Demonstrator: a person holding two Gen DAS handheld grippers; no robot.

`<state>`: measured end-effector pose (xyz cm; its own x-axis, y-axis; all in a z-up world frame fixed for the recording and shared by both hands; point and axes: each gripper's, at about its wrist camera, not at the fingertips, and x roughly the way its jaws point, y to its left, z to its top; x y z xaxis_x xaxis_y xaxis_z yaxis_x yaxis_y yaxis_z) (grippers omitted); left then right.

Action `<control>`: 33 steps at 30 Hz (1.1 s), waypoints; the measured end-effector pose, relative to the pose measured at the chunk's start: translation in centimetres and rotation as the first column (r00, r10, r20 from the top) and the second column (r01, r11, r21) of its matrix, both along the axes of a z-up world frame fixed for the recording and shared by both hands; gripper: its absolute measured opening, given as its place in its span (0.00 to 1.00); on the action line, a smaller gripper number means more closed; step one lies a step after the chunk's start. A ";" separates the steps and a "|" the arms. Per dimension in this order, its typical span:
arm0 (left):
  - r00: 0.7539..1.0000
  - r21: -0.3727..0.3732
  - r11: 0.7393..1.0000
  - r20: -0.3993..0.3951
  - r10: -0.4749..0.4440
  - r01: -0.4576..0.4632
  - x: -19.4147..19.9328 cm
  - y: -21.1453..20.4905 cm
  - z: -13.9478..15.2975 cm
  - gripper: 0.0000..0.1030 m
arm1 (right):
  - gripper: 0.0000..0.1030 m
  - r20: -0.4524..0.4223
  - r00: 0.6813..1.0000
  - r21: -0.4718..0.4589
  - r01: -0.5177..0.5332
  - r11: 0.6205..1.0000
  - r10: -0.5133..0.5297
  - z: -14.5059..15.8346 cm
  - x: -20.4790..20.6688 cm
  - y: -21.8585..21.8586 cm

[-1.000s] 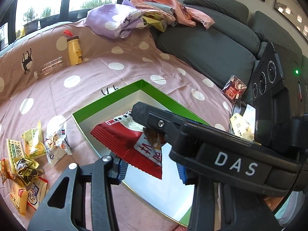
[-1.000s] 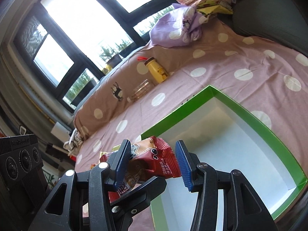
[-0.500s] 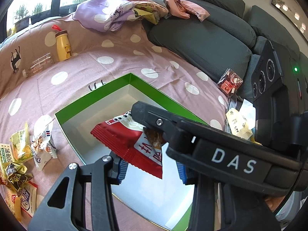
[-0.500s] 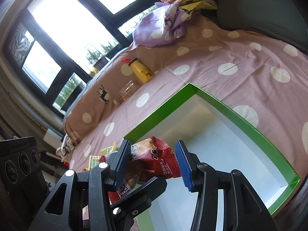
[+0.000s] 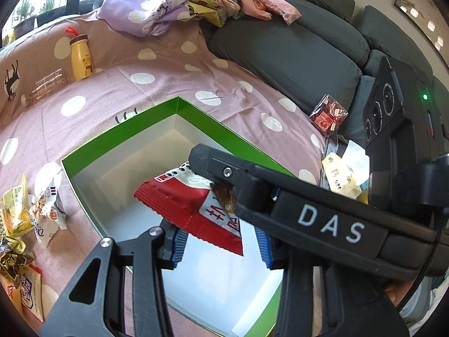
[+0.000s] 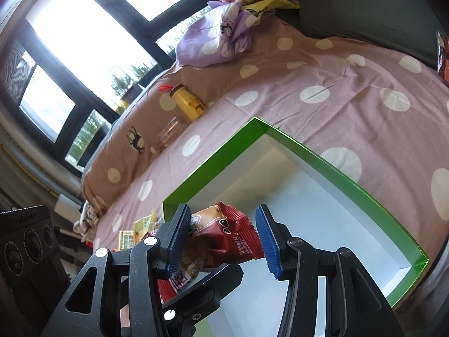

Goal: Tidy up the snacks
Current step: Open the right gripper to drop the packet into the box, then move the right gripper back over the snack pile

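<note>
Over the last second both hand-held grippers [image 5: 221, 243] [image 6: 224, 237], pinching one red snack packet [image 5: 190, 205] between them, dipped lower over the green box [image 5: 118, 137], so it's nearly in.

Left gripper [image 5: 221, 245]: pitched steeply downward, jaws nearly closed, blue pads [image 5: 179, 248] on either side of a flat red packet [image 5: 182, 196] held between them.

Right gripper [image 6: 223, 238]: pitched downward at a shallower angle and rolled to one side. Jaws are partly closed, with both pads against a crumpled red packet [image 6: 233, 248] clamped between them.

Relative position: the right gripper crosses above and in front of the left gripper's jaws. One left finger [image 6: 202, 289] shows beneath the right gripper's jaws.
</note>
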<state>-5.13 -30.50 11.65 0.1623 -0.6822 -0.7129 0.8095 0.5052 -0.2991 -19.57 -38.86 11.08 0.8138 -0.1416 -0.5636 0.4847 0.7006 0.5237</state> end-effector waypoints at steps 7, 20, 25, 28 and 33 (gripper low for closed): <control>1.000 0.005 1.000 -0.015 -0.008 0.008 -0.3 0.5 -0.3 0.46 | 0.51 -0.012 1.000 0.018 0.020 1.000 -0.020 -0.2 0.1 -0.2; 0.997 -0.054 0.996 0.009 0.073 -0.072 -0.1 5.4 1.4 0.61 | 0.68 0.026 0.999 -0.026 0.041 0.999 -0.040 1.0 0.1 1.1; 0.983 -0.061 0.983 0.043 0.177 -0.175 0.2 9.2 1.7 0.71 | 0.77 0.033 0.999 -0.051 0.012 0.999 -0.010 1.6 0.8 2.6; 0.965 -0.057 0.966 0.064 0.256 -0.252 0.5 12.0 1.9 0.75 | 0.78 0.035 0.999 -0.071 -0.015 0.997 0.018 1.9 1.4 3.8; 0.913 -0.054 0.919 0.104 0.395 -0.391 1.3 16.6 1.8 0.81 | 0.83 0.016 0.997 -0.116 -0.071 0.991 0.073 2.2 2.9 6.2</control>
<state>-3.82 -13.86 13.47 0.4981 -0.5687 -0.6546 0.5764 0.7811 -0.2399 -16.66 -32.64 13.30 0.8352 -0.1453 -0.5305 0.4210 0.7895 0.4465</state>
